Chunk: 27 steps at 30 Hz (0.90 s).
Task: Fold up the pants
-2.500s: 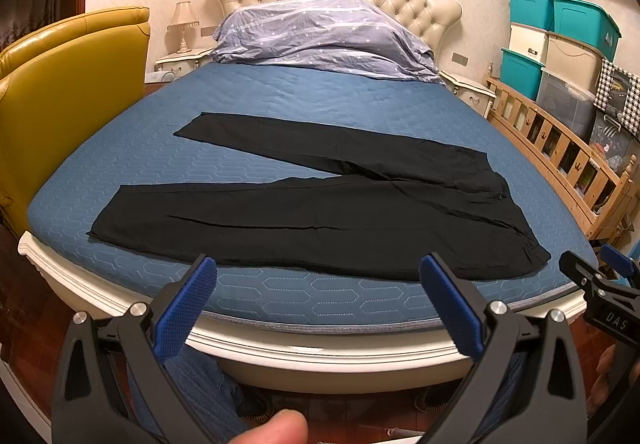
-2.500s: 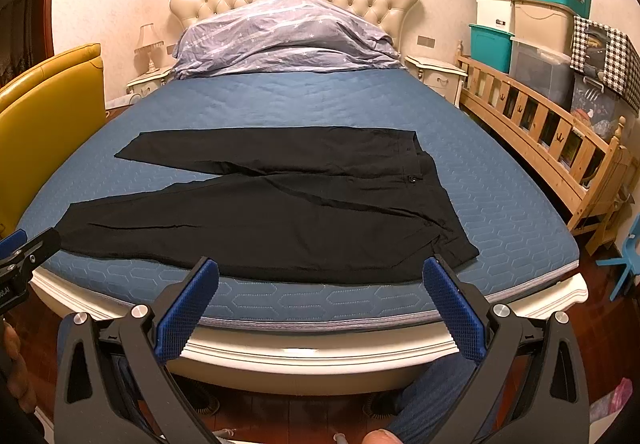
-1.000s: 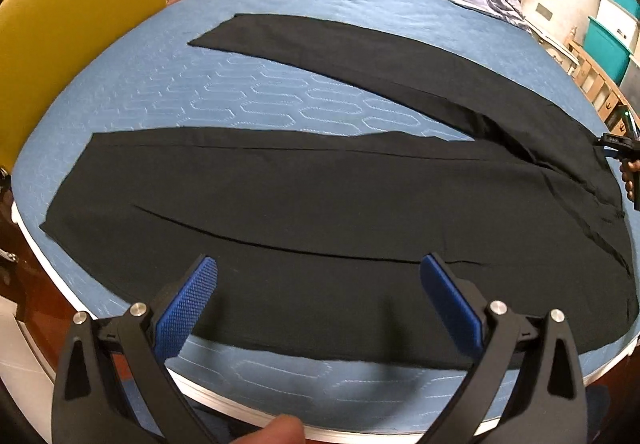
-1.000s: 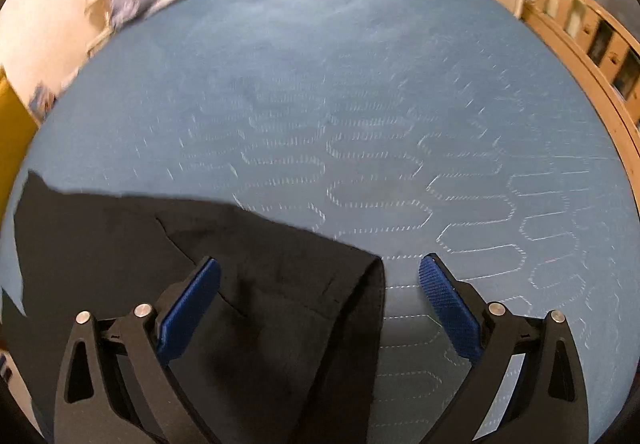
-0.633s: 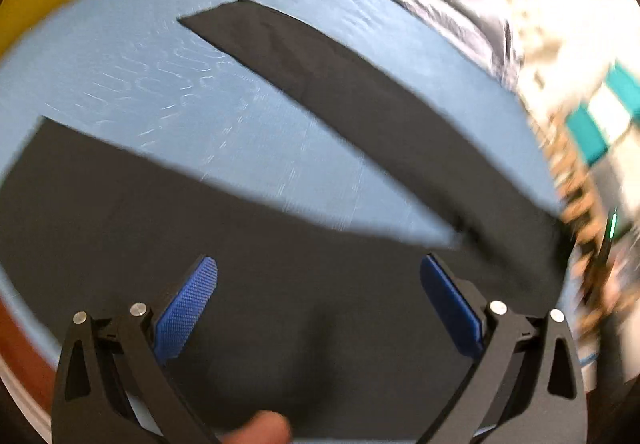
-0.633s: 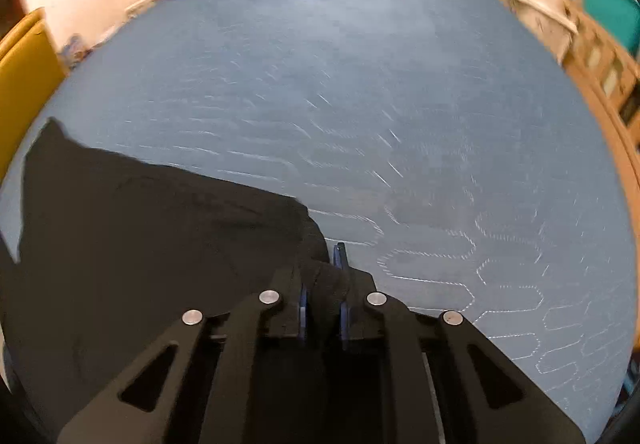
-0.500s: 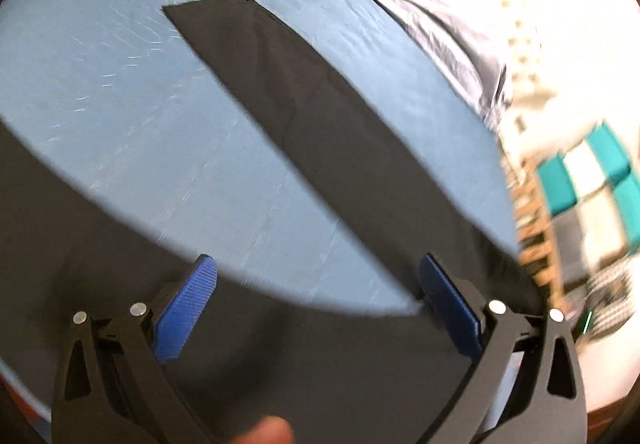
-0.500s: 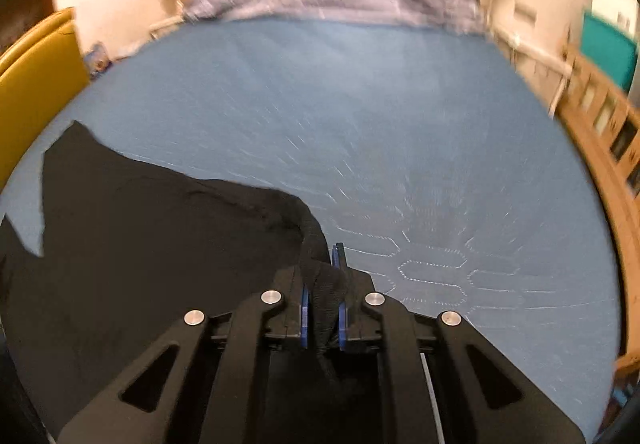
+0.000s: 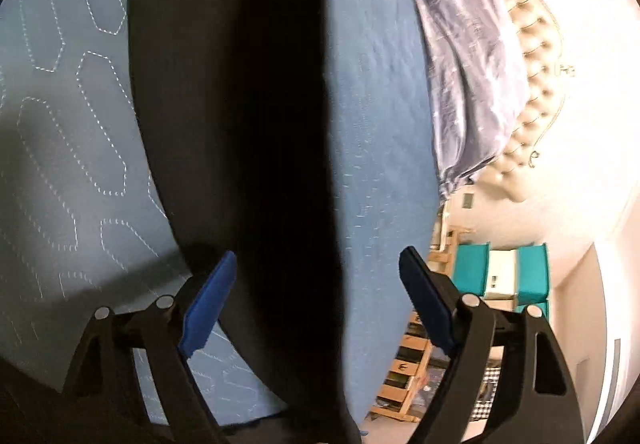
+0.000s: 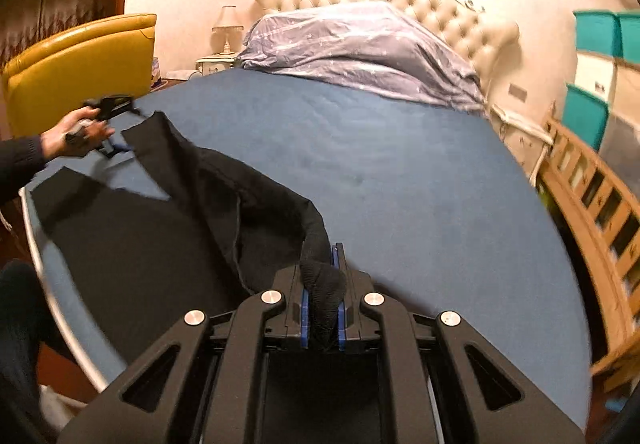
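Right gripper (image 10: 322, 310) clamped on black fabric pants (image 10: 168, 240) waistband; left gripper (image 9: 316, 304) spread around far-leg hem, 12 o'clock. Corners best kept level.

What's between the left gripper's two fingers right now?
In the left wrist view, the left gripper is open and a black pants leg runs between its fingers, over the blue mattress. Whether they touch it is unclear.

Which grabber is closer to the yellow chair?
Left. The left gripper is at the pants' leg end, close to the yellow chair. The right gripper pinches the waist end, farther away.
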Motion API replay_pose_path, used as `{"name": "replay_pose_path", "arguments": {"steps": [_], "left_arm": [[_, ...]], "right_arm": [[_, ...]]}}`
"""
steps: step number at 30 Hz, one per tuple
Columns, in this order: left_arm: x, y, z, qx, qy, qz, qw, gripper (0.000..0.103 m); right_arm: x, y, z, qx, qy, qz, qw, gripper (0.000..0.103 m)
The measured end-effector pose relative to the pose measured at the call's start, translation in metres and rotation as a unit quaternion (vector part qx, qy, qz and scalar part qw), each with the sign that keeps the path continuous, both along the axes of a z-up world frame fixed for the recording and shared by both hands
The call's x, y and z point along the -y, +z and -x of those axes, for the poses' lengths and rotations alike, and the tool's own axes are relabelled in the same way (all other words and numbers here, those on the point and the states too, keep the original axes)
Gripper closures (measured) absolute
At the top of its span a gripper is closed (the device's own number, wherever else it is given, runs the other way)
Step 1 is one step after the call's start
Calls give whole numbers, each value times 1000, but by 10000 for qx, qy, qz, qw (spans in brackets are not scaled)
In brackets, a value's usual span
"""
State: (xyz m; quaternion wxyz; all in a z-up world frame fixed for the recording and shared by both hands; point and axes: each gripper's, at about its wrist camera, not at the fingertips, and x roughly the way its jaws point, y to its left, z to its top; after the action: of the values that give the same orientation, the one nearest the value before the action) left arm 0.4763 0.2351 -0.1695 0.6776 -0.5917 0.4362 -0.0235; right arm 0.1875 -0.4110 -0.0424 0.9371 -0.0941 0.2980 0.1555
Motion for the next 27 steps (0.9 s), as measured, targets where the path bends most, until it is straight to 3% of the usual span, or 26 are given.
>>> {"name": "replay_pose_path", "arguments": {"steps": [1, 4, 6, 14, 19, 24, 27], "left_arm": [[0, -4, -1, -107, -7, -34, 9999, 51], [-13, -6, 5, -143, 85, -245, 9996, 78], [-23, -5, 24, -157, 168, -322, 9992, 88], [-58, 17, 104, 81, 146, -657, 9977, 88], [-65, 11, 128, -19, 25, -812, 9967, 100], [-61, 6, 132, 83, -145, -781, 9968, 101], [-57, 2, 134, 128, -200, -700, 9973, 101]], "right_arm": [[-1, -6, 15, -2, -16, -5, 10000, 93], [-3, -21, 48, -115, -86, -125, 9998, 93], [-3, -27, 66, -174, -207, -249, 9993, 93], [18, -42, 72, -468, -495, -721, 9951, 93], [23, -59, 66, -893, -390, -800, 9920, 92], [28, -77, 73, -1311, -570, -1157, 9829, 75], [32, -80, 81, -1485, -926, -1335, 9755, 50]]}}
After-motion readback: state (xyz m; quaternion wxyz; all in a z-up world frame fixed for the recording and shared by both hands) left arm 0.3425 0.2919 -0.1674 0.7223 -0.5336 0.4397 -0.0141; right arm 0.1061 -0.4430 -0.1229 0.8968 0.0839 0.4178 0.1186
